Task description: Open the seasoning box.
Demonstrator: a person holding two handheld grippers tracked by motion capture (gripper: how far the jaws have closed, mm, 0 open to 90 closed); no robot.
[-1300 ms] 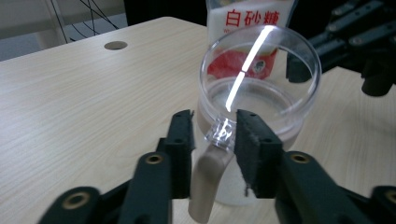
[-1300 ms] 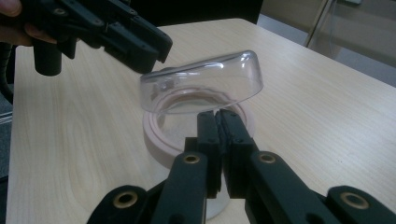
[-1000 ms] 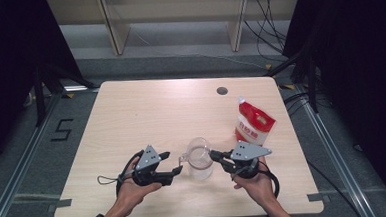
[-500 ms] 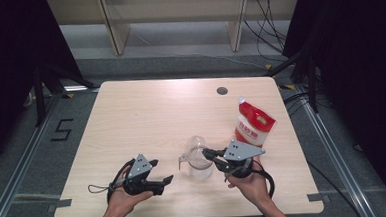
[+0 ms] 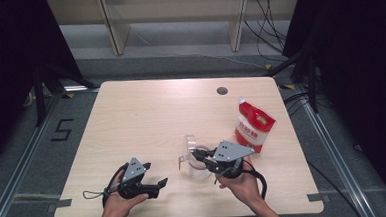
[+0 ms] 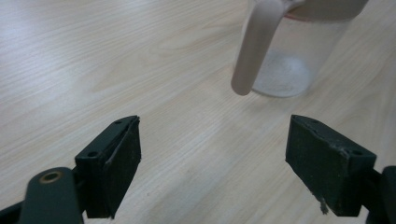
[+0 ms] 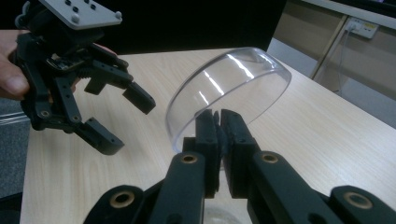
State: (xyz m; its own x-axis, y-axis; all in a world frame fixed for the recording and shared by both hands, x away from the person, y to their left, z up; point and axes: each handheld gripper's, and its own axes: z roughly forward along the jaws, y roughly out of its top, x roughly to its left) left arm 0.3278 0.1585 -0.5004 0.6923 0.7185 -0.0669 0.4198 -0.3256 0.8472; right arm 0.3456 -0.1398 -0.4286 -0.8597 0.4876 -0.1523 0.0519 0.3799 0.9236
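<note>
Near the front edge of a pale wooden table (image 5: 146,111), a person's right gripper (image 7: 218,122) pinches the rim of a clear plastic lid (image 7: 233,86), jaws clamped tight on its edge and holding it tilted just above a clear jug (image 5: 196,161) with a pale handle (image 6: 254,46). To the jug's left, well apart from it, the left gripper (image 5: 157,185) rests low in the person's hand, its jaws spread wide, having just been opening, with nothing between them. A red-and-white pouch (image 5: 253,125) stands upright near the table's right side, just behind the right gripper
</note>
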